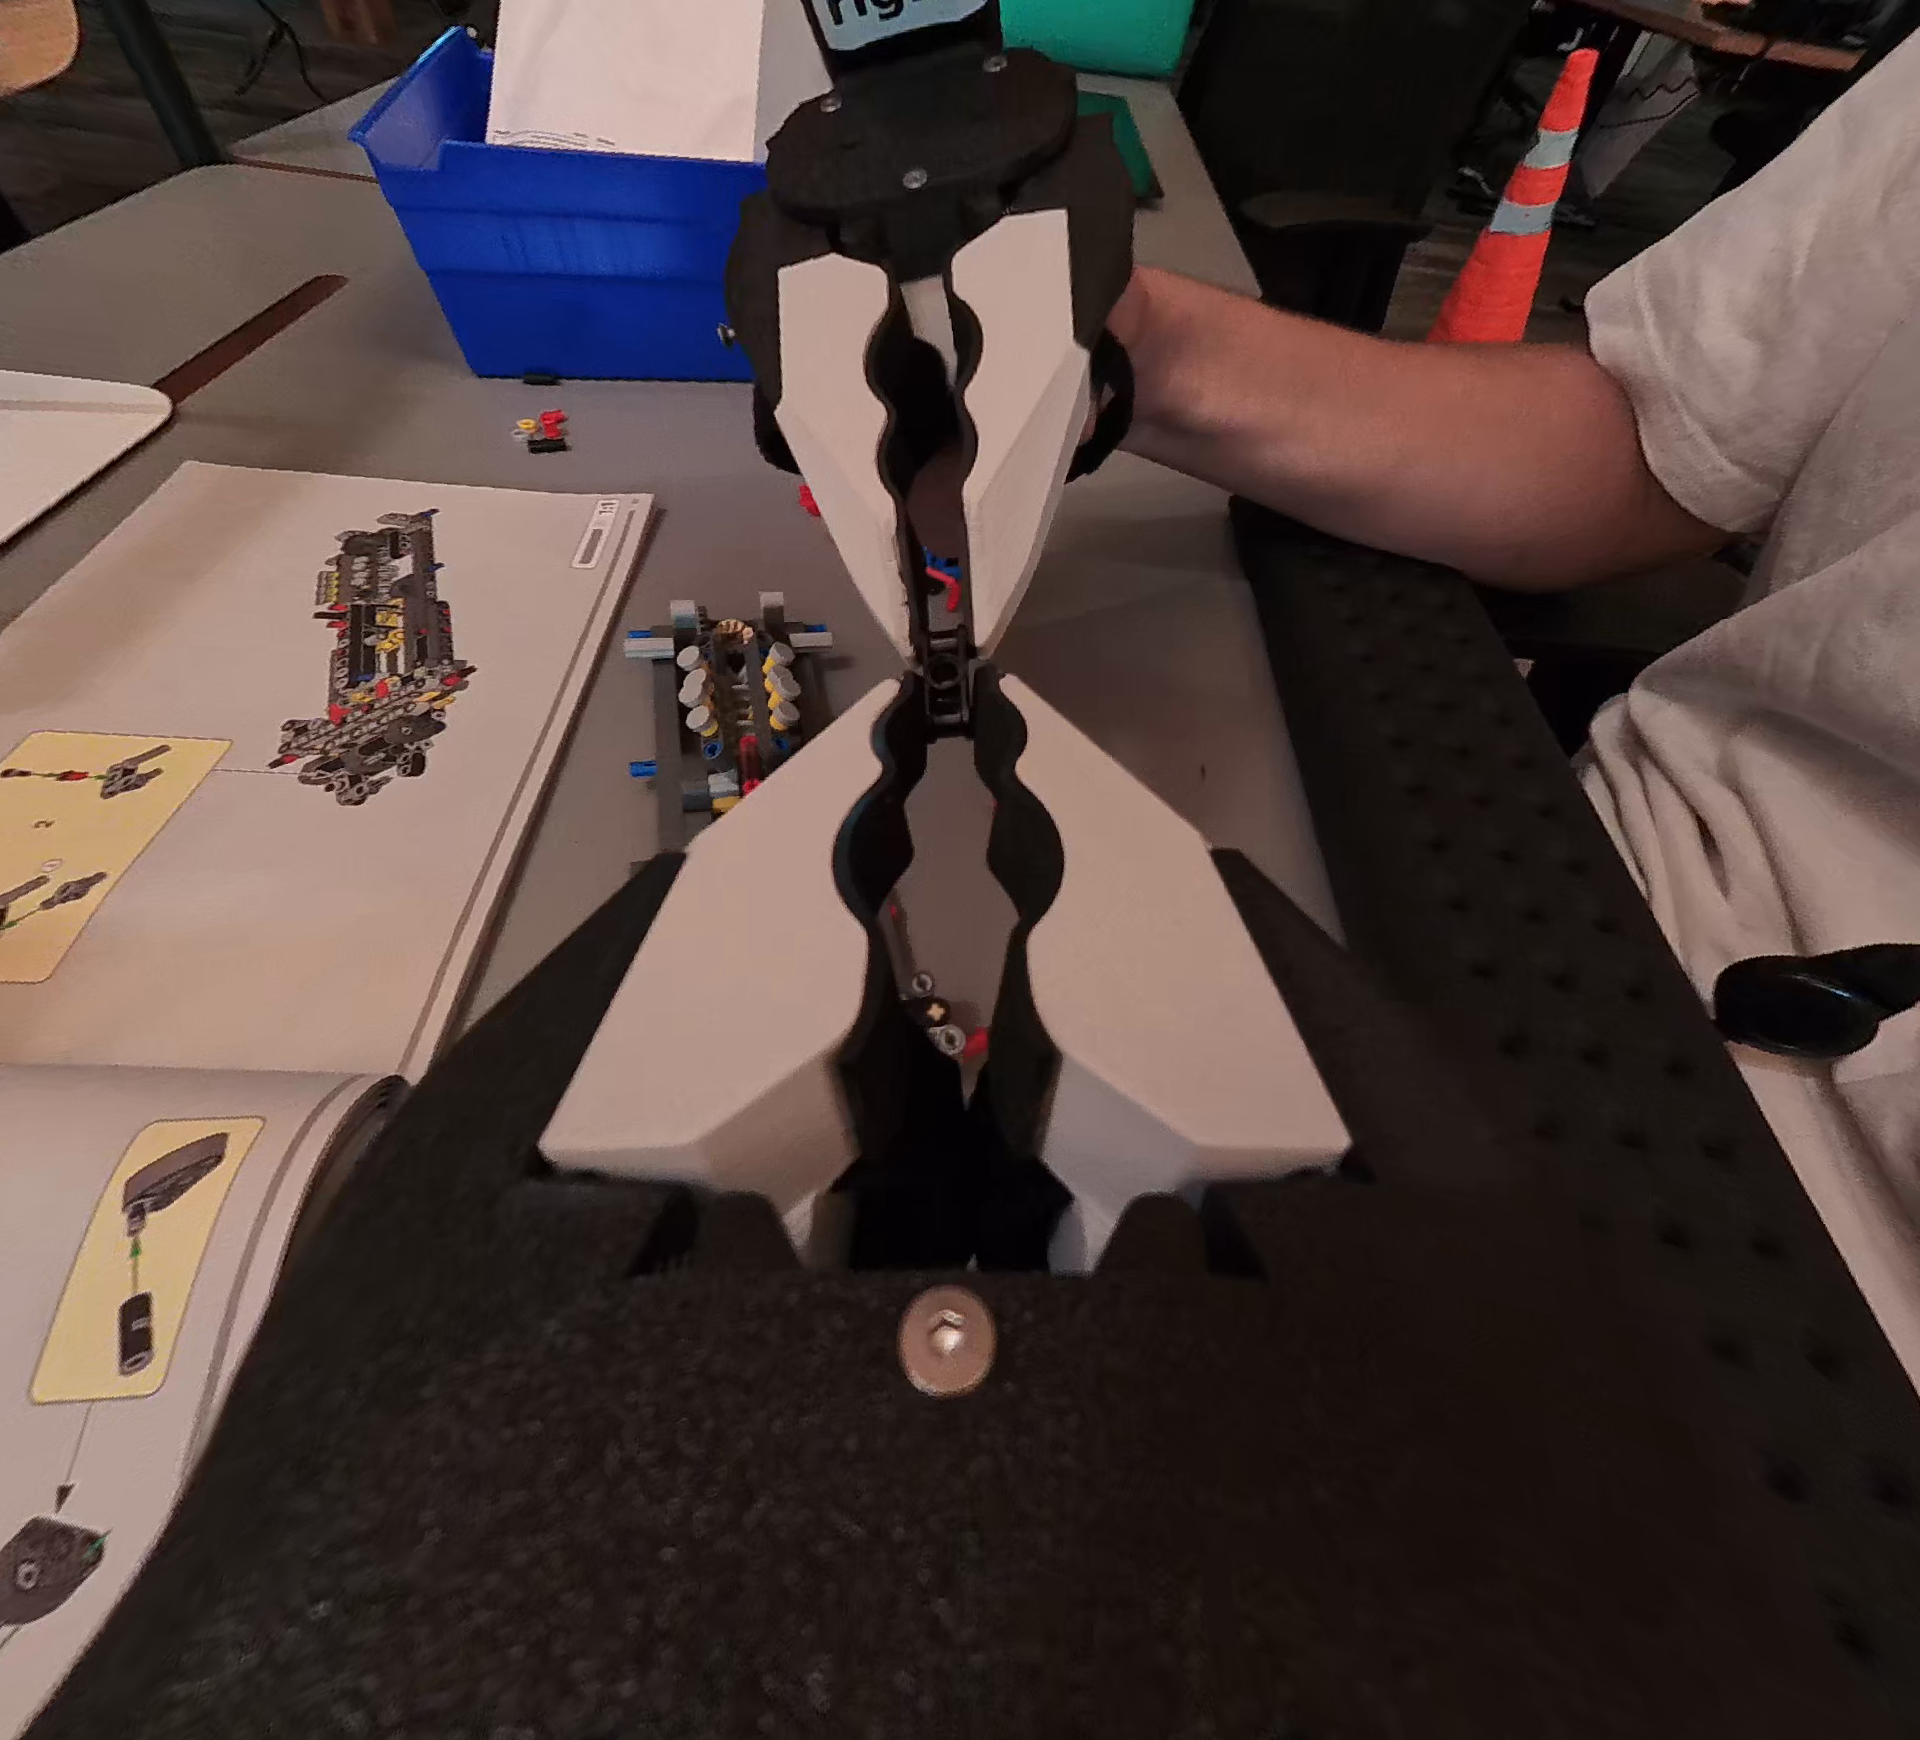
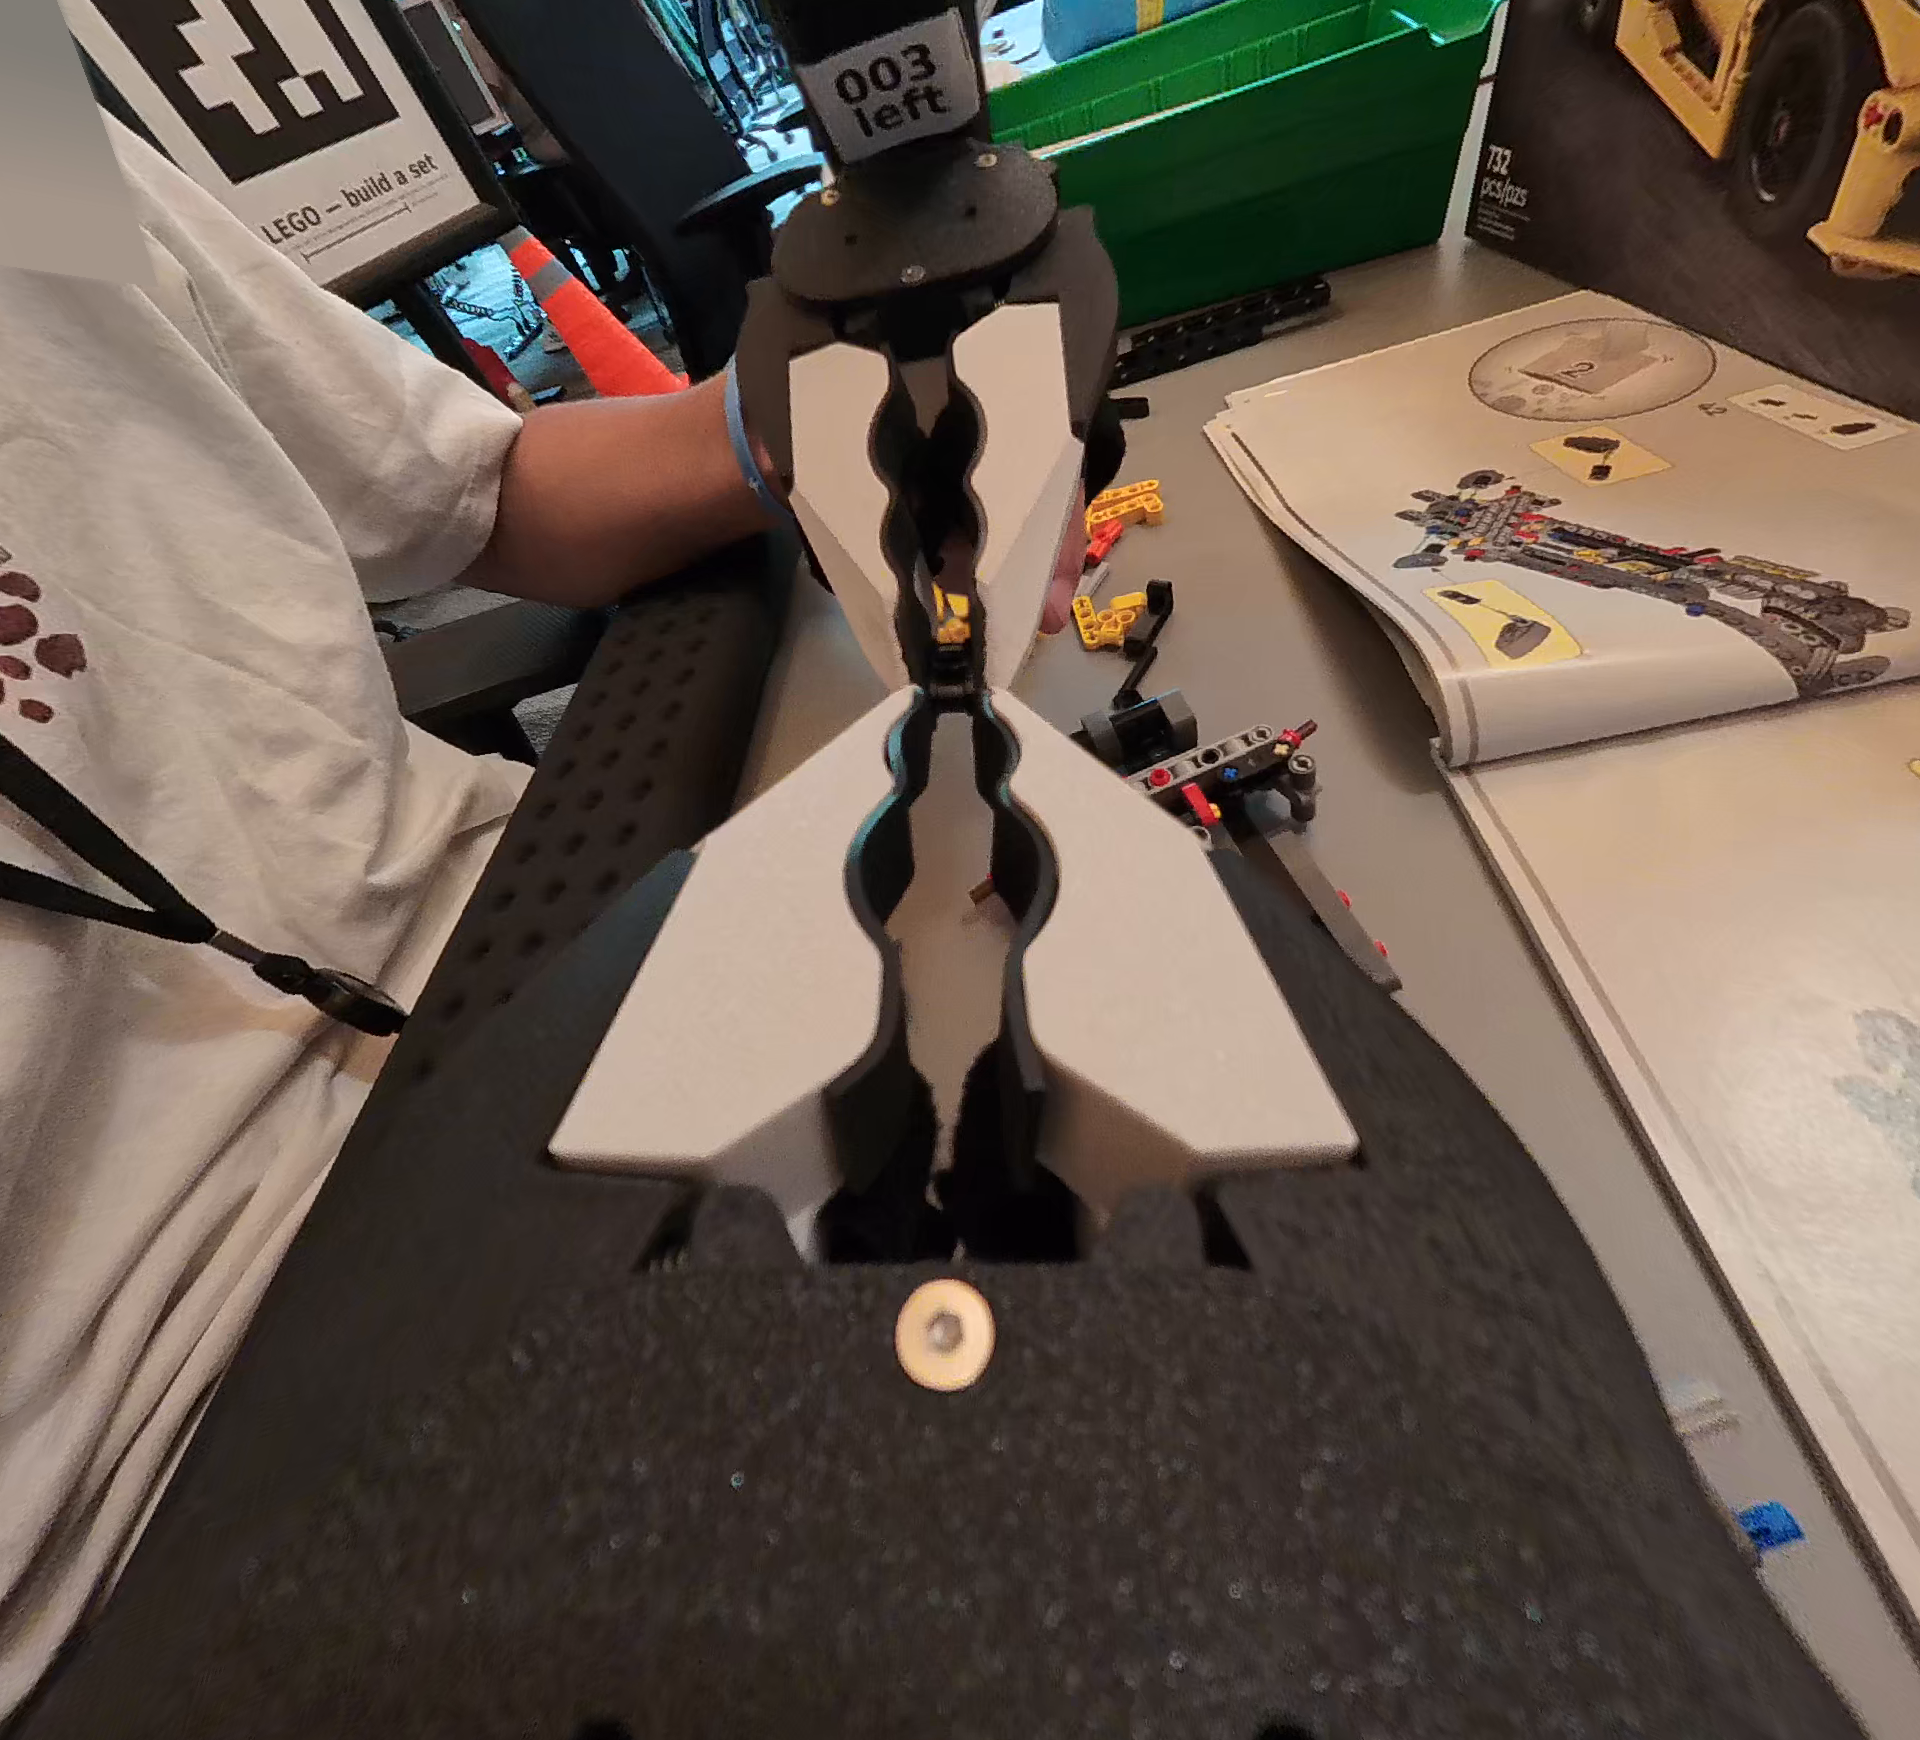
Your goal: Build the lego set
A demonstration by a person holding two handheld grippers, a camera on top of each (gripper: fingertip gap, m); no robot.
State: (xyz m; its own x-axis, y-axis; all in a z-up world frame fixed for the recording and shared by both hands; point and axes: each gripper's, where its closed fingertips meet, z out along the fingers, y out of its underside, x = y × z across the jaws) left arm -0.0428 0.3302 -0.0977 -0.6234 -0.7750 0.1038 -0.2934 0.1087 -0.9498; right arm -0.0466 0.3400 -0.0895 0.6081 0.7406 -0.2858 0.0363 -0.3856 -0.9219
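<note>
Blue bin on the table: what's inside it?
A white paper bag stands in the blue bin, sticking up above its rim. Anything lower down is hidden by the bin's wall.

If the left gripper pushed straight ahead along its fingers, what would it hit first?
Almost certainly the right gripper, tip to tip with the left gripper. Both are pinching the same small black lego piece, so little free space remains.

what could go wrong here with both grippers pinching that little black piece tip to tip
1. The left gripper and right gripper each grip only an end of the small black piece, so it may twist or pop free.
2. If dropped, it could land among the loose yellow parts and be hard to find again.
3. A slip could knock the grey assembly below.
</note>
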